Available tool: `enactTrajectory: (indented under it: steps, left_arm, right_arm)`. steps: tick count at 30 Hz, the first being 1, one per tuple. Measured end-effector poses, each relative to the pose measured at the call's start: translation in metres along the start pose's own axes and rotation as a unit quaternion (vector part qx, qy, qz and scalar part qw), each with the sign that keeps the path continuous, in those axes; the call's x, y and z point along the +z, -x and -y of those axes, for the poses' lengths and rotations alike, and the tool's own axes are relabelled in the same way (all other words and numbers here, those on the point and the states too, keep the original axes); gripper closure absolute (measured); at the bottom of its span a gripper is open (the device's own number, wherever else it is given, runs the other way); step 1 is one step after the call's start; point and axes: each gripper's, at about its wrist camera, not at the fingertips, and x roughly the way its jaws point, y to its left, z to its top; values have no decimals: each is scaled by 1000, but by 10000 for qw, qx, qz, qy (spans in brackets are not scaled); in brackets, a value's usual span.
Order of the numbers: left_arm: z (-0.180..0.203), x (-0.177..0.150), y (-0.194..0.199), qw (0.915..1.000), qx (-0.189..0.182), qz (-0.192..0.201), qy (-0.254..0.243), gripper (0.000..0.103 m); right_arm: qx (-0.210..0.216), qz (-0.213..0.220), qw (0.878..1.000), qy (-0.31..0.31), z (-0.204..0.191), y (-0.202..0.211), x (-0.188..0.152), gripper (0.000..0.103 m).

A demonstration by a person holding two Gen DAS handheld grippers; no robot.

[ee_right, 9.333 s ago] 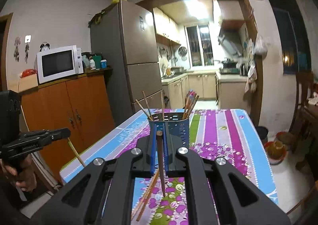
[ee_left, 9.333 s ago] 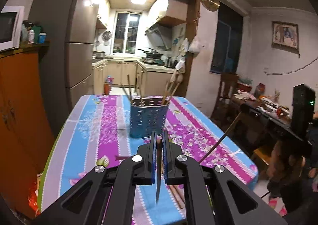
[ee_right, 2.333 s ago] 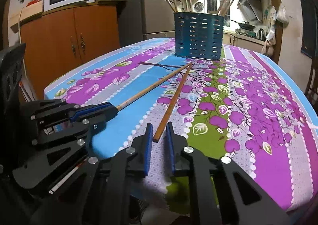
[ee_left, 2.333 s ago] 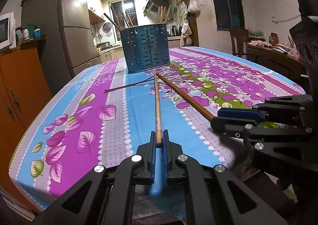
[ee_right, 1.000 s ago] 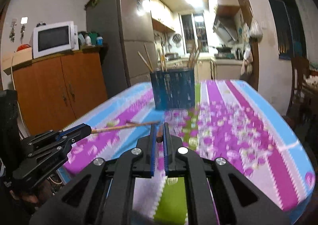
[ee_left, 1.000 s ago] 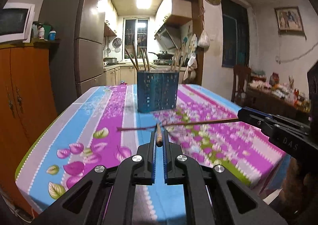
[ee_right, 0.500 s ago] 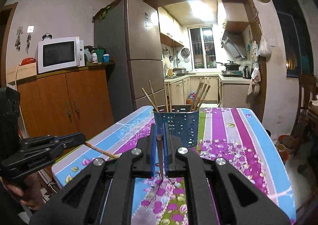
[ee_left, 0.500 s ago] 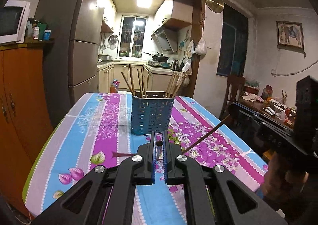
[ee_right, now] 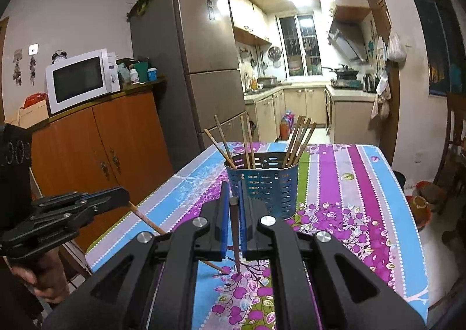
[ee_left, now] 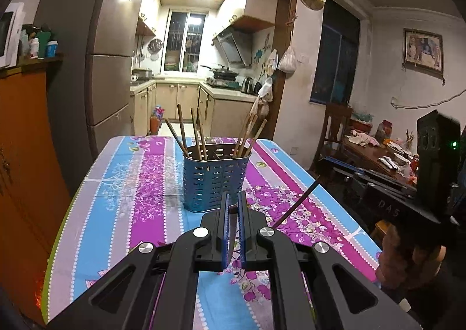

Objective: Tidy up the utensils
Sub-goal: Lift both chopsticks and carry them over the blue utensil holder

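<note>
Now both tools are raised above the table (ee_left: 122, 213); a moment ago they were low at its near edge. The left tool (ee_left: 232, 231) grips one chopstick (ee_left: 232, 238), the right tool (ee_right: 233, 225) another (ee_right: 235, 239). The blue holder (ee_left: 215, 181) stands ahead, so dropping them in seems next. Behind is a lit kitchen.

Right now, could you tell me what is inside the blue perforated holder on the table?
The blue holder contains several wooden chopsticks, leaning outward in two groups, one toward each side. Their lower ends and the holder's bottom are hidden behind its wall.
</note>
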Motion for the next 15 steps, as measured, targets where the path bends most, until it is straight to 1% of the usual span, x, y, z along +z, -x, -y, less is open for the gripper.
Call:
enactTrajectory:
  steps: [7,11,15]
  left_arm:
    - [0,21,-13,9994,-50,-336,-18,96]
    - [0,33,-18,9990,-90,-434,-31,96]
    - [4,42,-21,9986,-101,-509,-78,96]
  right_arm:
    - [-10,-285,9996,-73,1,-3,23,98]
    - [-25,-392,9991,-139,2,-3,34,98]
    - [-46,-598,9980,-191,2,-7,44,98]
